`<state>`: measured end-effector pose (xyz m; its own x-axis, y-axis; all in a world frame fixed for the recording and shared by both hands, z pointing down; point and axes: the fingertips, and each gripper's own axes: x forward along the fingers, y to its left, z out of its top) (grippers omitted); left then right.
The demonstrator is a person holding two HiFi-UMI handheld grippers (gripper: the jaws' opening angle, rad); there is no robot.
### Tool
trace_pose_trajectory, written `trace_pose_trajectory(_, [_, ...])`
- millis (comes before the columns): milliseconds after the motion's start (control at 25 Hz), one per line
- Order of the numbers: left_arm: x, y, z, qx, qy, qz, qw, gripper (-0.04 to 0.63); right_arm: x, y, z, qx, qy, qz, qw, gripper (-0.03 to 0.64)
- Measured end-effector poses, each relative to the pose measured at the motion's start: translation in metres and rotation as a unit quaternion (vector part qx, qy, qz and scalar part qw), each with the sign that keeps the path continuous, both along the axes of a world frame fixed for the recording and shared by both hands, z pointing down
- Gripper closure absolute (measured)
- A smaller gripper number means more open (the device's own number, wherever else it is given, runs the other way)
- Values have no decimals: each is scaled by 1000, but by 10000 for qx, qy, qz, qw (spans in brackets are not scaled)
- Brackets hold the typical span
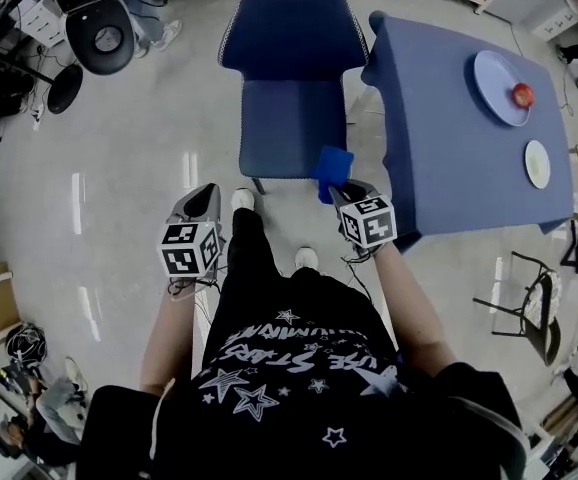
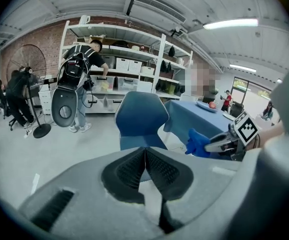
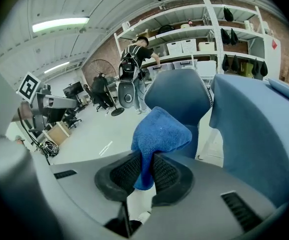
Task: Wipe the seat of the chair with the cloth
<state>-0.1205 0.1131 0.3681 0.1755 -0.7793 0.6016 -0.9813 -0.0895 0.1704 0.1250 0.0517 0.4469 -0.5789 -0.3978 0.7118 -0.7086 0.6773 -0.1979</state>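
Black star-printed shirt (image 1: 289, 368) fills the bottom of the head view. Both forearms reach forward from it with elbows bent, carrying the grippers side by side above the floor (image 1: 119, 188), just short of the chair (image 1: 294, 28).

The left gripper (image 2: 145, 151) has its ribbed pads pressed together on nothing. The right gripper (image 3: 145, 166) pinches a blue cloth (image 3: 159, 131), which bunches up above the jaws. In the head view the cloth hangs by the front right corner of the seat (image 1: 289, 128); the left gripper view shows it in the air, clear of the seat.

The floor is pale and glossy. A table (image 1: 449, 158) under a blue cover stands just right of the chair, its corner near the backrest, and carries two plates and a red fruit (image 1: 522, 95). Left of the chair the floor lies open. A fan (image 1: 107, 36) and shelving (image 2: 129, 64) stand well back, with people there.
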Motion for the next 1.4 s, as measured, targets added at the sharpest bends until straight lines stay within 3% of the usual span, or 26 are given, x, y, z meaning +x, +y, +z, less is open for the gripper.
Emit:
trace_pose_trajectory(160, [-5,-48,13,-28,-48,421,9991,575,-1,-24,14,-133,73,313,9994,563])
trace_pose_trajectory(480, [-30,-128,53,-344,215,825,9958,574,-32,-85,49,-385,495,590,9963,563])
trace_pose_trajectory(960, [-86,-192,117,-832,291,1271,9880,574,-133,-166,105,-680,1131,251,9909,562])
trace_pose_trajectory(1400, [-130,-225,181,-1189,397,1488,9809,575,-235,-222,167,-642,1473,-502,9857,562])
